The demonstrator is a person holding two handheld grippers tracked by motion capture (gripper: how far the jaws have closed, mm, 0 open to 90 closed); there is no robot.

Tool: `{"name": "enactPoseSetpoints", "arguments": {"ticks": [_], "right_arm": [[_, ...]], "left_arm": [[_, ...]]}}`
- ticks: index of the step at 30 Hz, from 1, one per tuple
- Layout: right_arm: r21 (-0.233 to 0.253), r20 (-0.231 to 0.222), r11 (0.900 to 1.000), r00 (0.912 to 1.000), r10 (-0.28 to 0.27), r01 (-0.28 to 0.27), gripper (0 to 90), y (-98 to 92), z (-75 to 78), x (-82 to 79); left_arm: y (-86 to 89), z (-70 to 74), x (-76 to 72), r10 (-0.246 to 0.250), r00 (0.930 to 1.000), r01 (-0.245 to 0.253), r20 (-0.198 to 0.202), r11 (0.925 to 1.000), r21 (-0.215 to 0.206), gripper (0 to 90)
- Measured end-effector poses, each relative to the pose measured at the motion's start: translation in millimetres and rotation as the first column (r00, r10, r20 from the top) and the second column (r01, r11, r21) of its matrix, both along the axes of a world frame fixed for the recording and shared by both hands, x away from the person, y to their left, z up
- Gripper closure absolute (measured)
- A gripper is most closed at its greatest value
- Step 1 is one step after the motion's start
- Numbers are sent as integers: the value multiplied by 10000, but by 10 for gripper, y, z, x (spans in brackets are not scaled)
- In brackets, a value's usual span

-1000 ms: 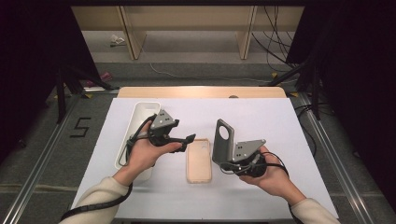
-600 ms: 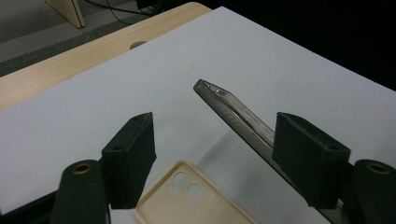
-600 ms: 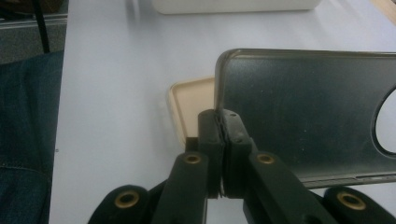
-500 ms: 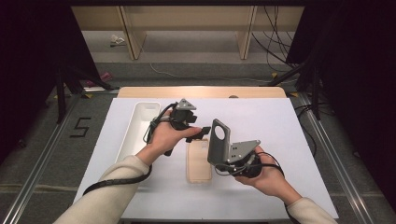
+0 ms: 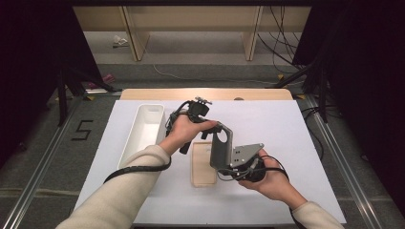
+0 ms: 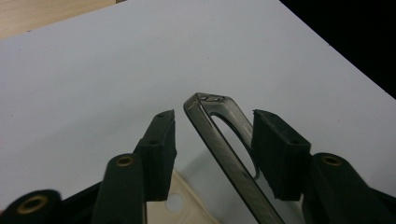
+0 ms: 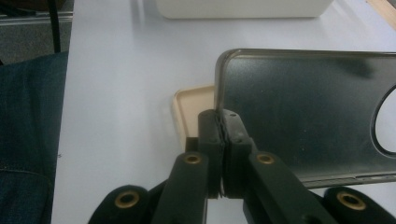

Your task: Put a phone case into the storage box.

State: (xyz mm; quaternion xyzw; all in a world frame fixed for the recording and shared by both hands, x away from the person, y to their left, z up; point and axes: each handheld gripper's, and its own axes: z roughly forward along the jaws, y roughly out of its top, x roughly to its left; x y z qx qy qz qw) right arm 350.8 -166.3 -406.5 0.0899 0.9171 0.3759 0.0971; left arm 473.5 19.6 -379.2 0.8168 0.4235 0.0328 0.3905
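White tabletop (image 5: 267,119) — right claw (image 7: 223,122) clamping grey phone case (image 7: 299,112), left claw (image 6: 212,135) parted around it.

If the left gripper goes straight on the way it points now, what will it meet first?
Probably the dark phone case: its top edge already stands between the open jaws of the left gripper, nearer one jaw. Beyond it lies the white table. Depth is unclear.
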Motion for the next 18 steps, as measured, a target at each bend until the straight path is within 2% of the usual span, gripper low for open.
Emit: {"name": "enactPoseSetpoints", "arguments": {"ticks": [3, 6, 12, 18], "right_arm": [[-57, 54, 10000, 10000, 47, -47, 891, 0, 4, -2], [-118, 137, 9999, 9999, 76, -74, 891, 4, 7, -7], [-310, 160, 9994, 9998, 153, -148, 891, 19, -14, -12], [-664, 236, 9975, 9993, 273, -257, 891, 51, -55, -18]], "left_arm": [[-23, -15, 21, 94, 9994, -92, -343, 9999, 52, 551], [-23, -32, 41, 181, 9986, -182, -497, 9998, -15, 591], [-7, -33, 48, 370, 9957, -413, -849, 9979, -496, 679], [-28, 37, -21, 428, 9955, -519, -840, 9927, -1092, 742]]}}
